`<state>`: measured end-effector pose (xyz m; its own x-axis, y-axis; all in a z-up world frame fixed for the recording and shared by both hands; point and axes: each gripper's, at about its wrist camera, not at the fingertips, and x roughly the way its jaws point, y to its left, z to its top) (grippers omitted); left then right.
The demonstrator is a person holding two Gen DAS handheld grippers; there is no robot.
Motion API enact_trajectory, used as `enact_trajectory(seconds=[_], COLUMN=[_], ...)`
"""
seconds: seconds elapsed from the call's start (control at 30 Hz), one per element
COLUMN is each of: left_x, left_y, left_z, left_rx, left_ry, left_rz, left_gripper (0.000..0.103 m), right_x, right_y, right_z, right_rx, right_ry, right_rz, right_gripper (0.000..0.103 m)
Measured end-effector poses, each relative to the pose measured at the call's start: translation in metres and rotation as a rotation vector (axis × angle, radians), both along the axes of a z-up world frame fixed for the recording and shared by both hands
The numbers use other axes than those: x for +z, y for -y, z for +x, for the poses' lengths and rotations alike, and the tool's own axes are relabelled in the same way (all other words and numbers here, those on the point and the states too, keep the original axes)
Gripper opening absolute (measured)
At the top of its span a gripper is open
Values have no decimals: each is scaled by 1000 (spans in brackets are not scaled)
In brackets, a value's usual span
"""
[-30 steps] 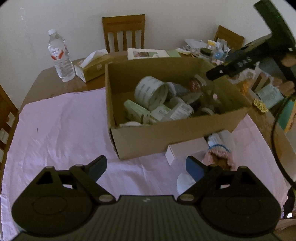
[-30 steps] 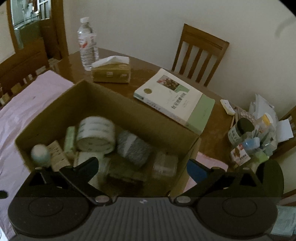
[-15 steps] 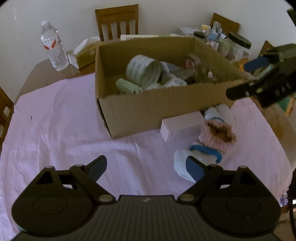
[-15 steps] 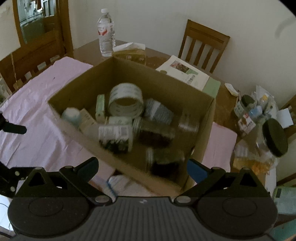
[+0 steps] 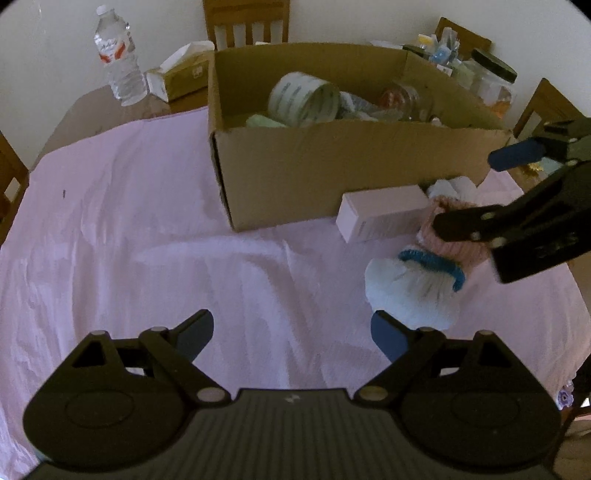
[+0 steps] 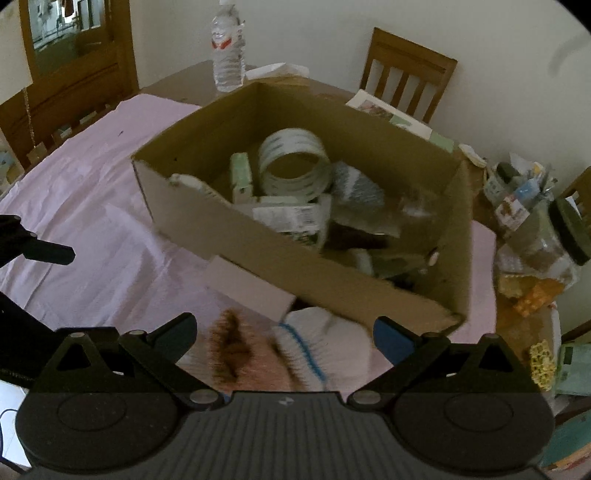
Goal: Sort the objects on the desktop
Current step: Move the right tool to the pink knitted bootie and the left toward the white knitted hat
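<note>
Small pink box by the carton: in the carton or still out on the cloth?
Out. The small pink box lies on its side on the pink cloth, against the outside of the cardboard carton, beside the knitted items.

Background stuff: the worktop [image 5: 92, 107] is dark wood with a pale pink cloth [image 5: 129, 240] spread over most of it. A plastic water bottle [image 5: 120, 59] with a red label stands at the far edge, upright, and a tissue box [image 5: 181, 75] sits just beside it. Wooden chairs [image 6: 408, 74] stand against the plain wall. In the right claw's view there's a mirror [image 6: 70, 33] in a wooden frame, far left.
</note>
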<state>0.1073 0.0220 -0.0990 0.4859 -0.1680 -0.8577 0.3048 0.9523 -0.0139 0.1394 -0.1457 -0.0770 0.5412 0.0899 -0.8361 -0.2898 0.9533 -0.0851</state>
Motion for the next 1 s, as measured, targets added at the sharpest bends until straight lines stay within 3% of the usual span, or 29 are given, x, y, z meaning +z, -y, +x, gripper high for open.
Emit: enact_trajectory(seconds=[0.4,1.0], left_x=[-10,-11], left_y=[-7,42], left_z=[-2,-3], left_rx=[-31,-211], left_ry=[-32,-24], left_rz=[-1,-23], left_gripper=[92,92], right_x=[-35,-18], right_y=[-12,51], right_z=[6,-44], right_rx=[-97,-292], right_ry=[2,7], right_rz=[-90,-29], right_gripper=[103,103])
